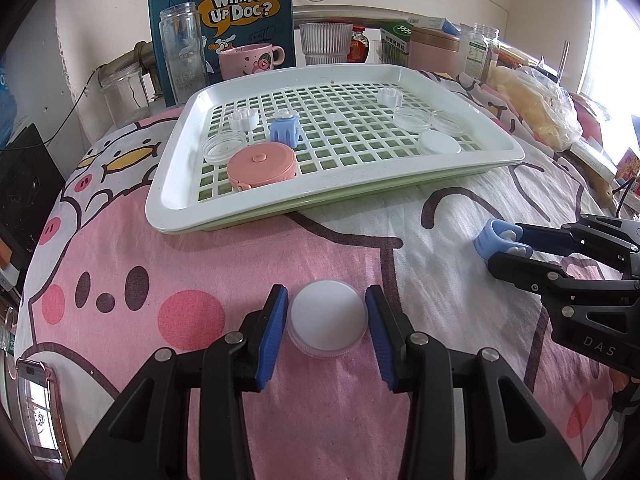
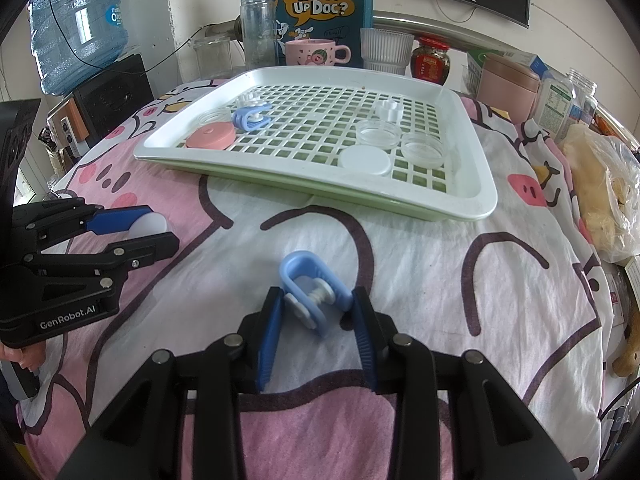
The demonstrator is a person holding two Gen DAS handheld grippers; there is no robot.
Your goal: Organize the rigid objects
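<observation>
A white round lid [image 1: 327,318] lies on the cartoon-print cloth between the fingers of my left gripper [image 1: 326,314], which is shut on its sides; it also shows in the right wrist view [image 2: 149,222]. My right gripper [image 2: 317,306] is shut on a blue clip [image 2: 310,286] with white rollers, resting on the cloth; the clip shows in the left wrist view [image 1: 498,240] too. The white grid tray [image 1: 280,200] holds a pink tape measure [image 1: 262,166], another blue clip [image 1: 284,130], clear dishes [image 1: 224,146], white flower-shaped pieces [image 1: 390,97] and a white lid [image 1: 438,143].
Behind the tray stand a clear jar [image 1: 182,54], a pink mug [image 1: 250,60], a ribbed glass [image 1: 325,43], a teal bag [image 1: 224,8] and food containers [image 1: 434,50]. A plastic bag [image 1: 536,108] lies at the right. A phone [image 1: 38,404] lies at the left edge.
</observation>
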